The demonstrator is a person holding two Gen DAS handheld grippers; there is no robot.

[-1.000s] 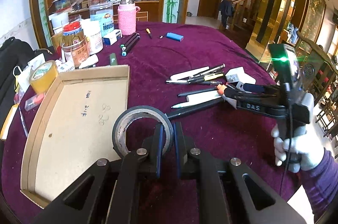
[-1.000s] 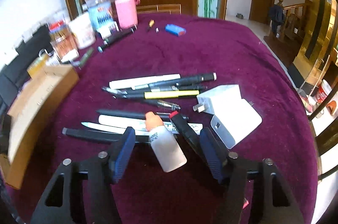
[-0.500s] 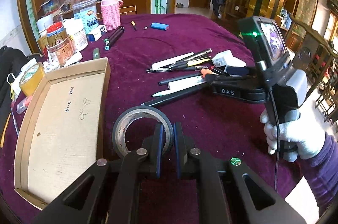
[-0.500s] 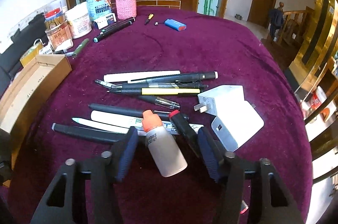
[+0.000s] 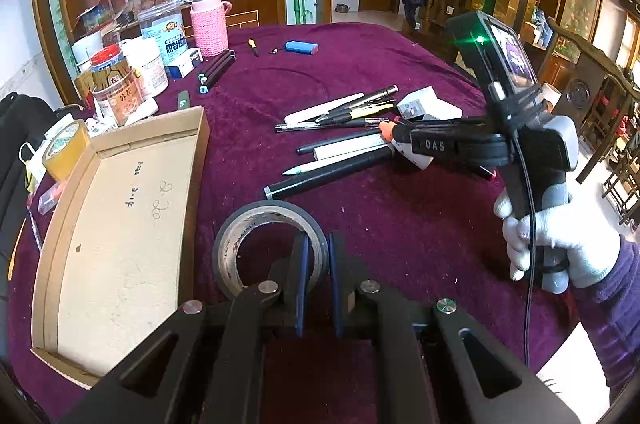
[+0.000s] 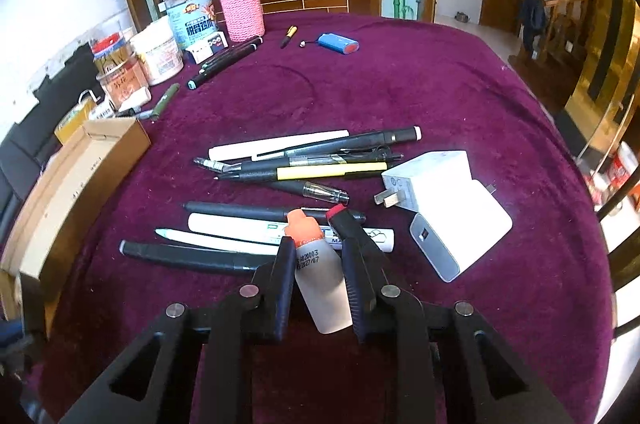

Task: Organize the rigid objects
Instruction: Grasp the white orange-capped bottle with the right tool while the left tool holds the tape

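Note:
My left gripper point(image 5: 318, 256) is shut on the near rim of a black tape roll point(image 5: 256, 224), held beside an open cardboard box point(image 5: 120, 224) on the purple table. My right gripper point(image 6: 318, 256) is shut on a small white bottle with an orange cap point(image 6: 320, 272), next to a red-capped black marker point(image 6: 346, 220). The bottle also shows in the left wrist view point(image 5: 390, 132), in the right gripper point(image 5: 400, 140). Several pens point(image 6: 304, 164) lie in a pile beyond it.
Two white chargers point(image 6: 448, 208) lie right of the pens. Jars point(image 6: 192, 12), a pink knitted bottle point(image 6: 242, 8), dark markers point(image 6: 224, 64) and a blue battery pack point(image 6: 336, 44) stand at the far left and back. A yellow tape roll point(image 5: 64, 148) sits left of the box.
My right gripper has closed on the white bottle, having been open around it before. My left gripper still holds the tape roll and has shifted slightly by the box.

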